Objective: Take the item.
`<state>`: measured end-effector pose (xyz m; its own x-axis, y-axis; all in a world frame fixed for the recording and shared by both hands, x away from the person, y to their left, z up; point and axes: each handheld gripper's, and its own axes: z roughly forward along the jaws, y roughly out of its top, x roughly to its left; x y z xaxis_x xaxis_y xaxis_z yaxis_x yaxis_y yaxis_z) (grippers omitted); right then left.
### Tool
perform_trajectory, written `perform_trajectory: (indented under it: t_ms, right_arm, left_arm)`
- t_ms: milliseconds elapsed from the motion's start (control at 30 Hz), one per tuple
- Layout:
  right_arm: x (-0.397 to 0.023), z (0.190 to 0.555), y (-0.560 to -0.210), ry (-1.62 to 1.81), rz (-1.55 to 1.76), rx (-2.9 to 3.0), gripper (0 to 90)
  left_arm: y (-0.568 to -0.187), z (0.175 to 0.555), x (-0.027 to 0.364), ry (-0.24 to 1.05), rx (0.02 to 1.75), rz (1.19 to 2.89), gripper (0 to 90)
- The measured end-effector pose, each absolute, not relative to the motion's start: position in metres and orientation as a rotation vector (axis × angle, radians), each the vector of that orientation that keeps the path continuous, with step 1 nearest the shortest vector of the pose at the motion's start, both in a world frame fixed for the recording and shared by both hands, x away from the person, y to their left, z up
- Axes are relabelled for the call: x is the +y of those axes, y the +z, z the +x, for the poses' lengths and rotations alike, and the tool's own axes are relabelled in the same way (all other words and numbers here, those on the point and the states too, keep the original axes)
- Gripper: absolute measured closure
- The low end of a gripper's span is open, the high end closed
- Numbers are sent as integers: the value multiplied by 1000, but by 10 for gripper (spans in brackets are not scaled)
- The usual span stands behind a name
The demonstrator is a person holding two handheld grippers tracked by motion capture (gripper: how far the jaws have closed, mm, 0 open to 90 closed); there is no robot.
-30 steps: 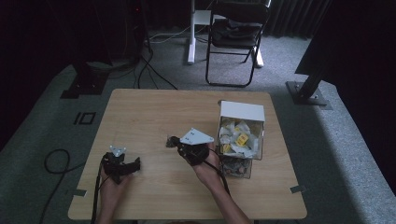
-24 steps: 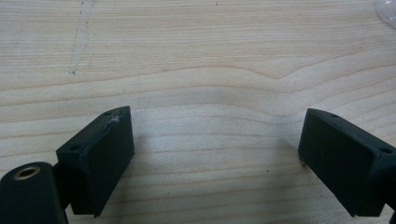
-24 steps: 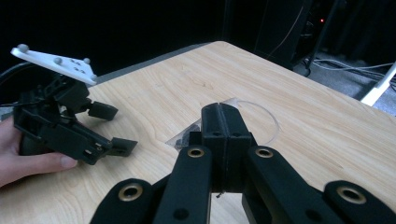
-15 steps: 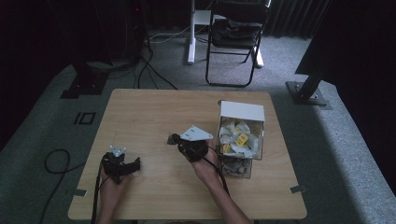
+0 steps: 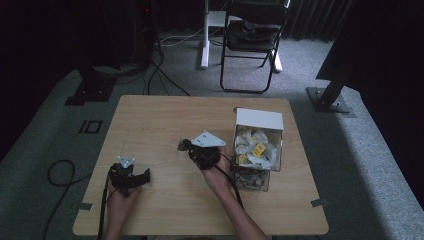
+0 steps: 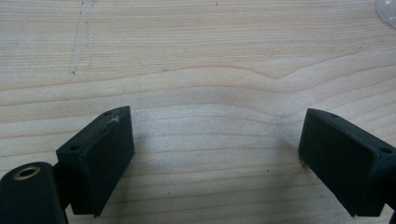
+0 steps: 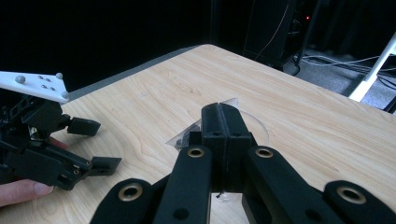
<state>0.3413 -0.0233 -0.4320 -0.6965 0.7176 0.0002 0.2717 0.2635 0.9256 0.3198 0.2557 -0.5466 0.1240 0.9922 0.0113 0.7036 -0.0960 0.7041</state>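
While the left gripper rests low on the pale wooden table near its front left part, its two blocky black jaws stand wide apart with nothing between them; in the left gripper view they rise like matte, slab-sided wedges over bare, finely grained wood. The left hand wraps the gripper's dark body from behind, and a small grey three-cornered plate sits on top.

Near the table's middle, the right gripper is held by the right hand. In the right gripper view its jaws are pressed flat together, the two rectangular black pads meeting along a thin seam, and they pinch the edge of a small clear plastic bag. The bag is thin and glossy, with a pointed corner sticking up beyond the jaws and a clump of small dark pieces inside; what those pieces are is too small to tell. It lies at the jaw tips, on or just above the wood, left of the box.

Just right of that hand stands a clear box with straight see-through walls and a flat white lid tipped up at its far edge. Crumpled clear packets and a few yellow bits fill it.

Beyond the table, a dark folding chair with thin metal legs stands on grey carpet.
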Motion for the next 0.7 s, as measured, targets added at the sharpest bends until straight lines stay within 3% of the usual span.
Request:
perform_trajectory:
  t_ms: [700]
  right_arm:
    - [-15,361,-428,1394,913,2106,900]
  left_arm:
    - [-547,320,256,687,1634,1858,111]
